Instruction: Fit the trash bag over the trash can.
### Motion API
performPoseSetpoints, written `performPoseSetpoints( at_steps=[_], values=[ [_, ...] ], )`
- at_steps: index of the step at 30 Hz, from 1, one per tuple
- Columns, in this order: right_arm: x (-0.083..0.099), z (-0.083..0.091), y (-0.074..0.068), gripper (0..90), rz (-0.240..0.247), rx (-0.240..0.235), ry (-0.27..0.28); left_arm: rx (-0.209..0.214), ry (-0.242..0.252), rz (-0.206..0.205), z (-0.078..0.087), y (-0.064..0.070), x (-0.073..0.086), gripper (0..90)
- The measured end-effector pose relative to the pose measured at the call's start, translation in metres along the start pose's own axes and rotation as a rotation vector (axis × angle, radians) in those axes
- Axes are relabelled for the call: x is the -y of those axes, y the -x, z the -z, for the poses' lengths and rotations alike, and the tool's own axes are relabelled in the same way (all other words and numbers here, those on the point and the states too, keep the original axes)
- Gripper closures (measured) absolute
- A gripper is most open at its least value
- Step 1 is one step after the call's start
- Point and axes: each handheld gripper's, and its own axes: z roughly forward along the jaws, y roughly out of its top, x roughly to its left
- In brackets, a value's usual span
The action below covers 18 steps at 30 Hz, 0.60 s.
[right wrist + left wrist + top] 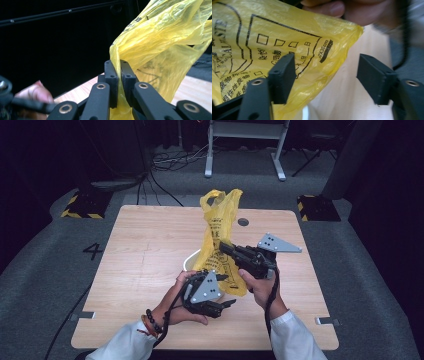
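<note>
A thin yellow plastic bag (218, 240) with black print stands drawn up over the middle of the wooden table (145, 250). My right gripper (223, 246) is shut on a fold of the bag's film (140, 40), pinched flat between its jaws, gripper (119, 75). My left gripper (228, 303) is open, low beside the bag's near bottom corner. In the left gripper view the printed bag corner (294, 37) reaches past one pad (283, 75) into the gap of the gripper (328, 78); the other pad (373, 77) stands apart from it.
A white bowl (190, 261) sits on the table behind the bag's lower part. A small round hole (243, 222) marks the far side of the tabletop. Beyond the table are a white frame's legs (209, 155), cables and striped blocks (80, 206) on the grey floor.
</note>
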Motion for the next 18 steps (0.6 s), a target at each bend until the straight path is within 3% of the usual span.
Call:
performPoseSetpoints(
  at_steps=[5, 7, 11, 14, 15, 16, 18],
  values=[
    [0.001, 0.002, -0.005, 86.6, -0.007, -0.002, -0.001, -0.014, 0.017, 0.008, -0.001, -0.005, 0.006, 84.2],
    [0.001, 0.003, -0.005, 86.5, -0.008, -0.009, 0.000, -0.016, 0.039, 0.025, 0.003, -0.009, 0.007, 90.0],
    [0.001, 0.003, -0.005, 86.5, -0.008, -0.024, 0.007, -0.054, 0.046, 0.046, 0.010, -0.017, 0.011, 90.0],
    [0.000, 0.002, -0.006, 86.8, -0.008, -0.021, 0.012, -0.018, 0.055, 0.064, 0.014, -0.018, 0.014, 90.0],
    [0.000, 0.001, -0.007, 86.8, -0.008, -0.014, 0.009, 0.018, 0.057, 0.068, 0.014, -0.015, 0.013, 85.9],
    [0.000, -0.001, -0.007, 86.9, -0.011, -0.016, 0.011, 0.024, 0.047, 0.054, 0.013, -0.010, 0.011, 70.0],
    [0.000, -0.003, -0.007, 87.1, -0.016, -0.008, 0.011, 0.016, 0.033, 0.041, 0.010, -0.001, 0.009, 52.7]
  ],
)
